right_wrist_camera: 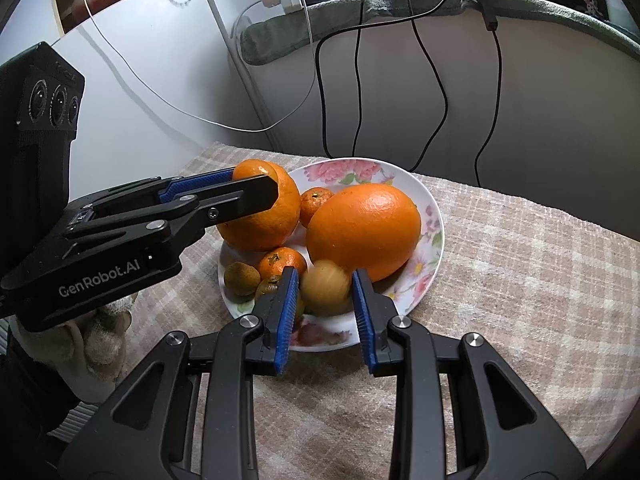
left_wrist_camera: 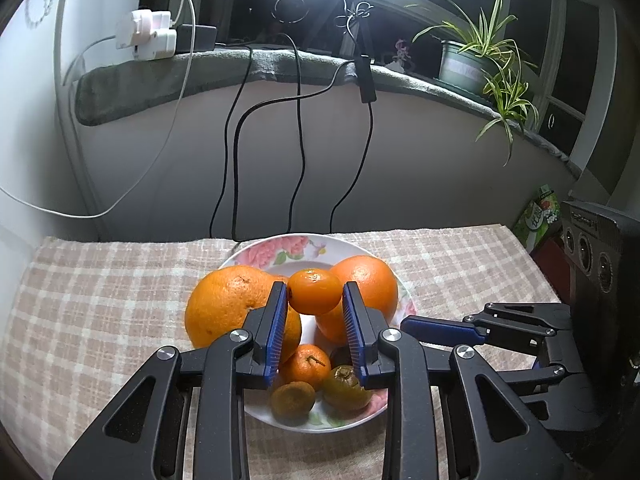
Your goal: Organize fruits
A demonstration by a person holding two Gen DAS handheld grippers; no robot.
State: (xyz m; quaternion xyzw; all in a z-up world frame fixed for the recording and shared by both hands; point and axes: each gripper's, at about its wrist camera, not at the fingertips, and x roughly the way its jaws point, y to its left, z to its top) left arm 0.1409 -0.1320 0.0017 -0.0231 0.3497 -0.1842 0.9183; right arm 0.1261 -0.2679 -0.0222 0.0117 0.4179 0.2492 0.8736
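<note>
Left gripper (left_wrist_camera: pixel 315 300), black with blue ribbed pads, nearest the lens: fingers closed partway onto a small orange tangerine (left_wrist_camera: pixel 314 291), held above the white floral plate (left_wrist_camera: pixel 280 250). Right gripper (right_wrist_camera: pixel 323 289): pads bracket a blurred yellow-brown round fruit (right_wrist_camera: pixel 326 289) at the plate's near side; contact on both pads cannot be told. On the plate: two large oranges, left (left_wrist_camera: pixel 224 304) and right (left_wrist_camera: pixel 368 276), a second tangerine (left_wrist_camera: pixel 306 366) between them, small brownish-green fruits (left_wrist_camera: pixel 292 400) near. Plate sits on a beige checked cloth (left_wrist_camera: pixel 100 320).
</note>
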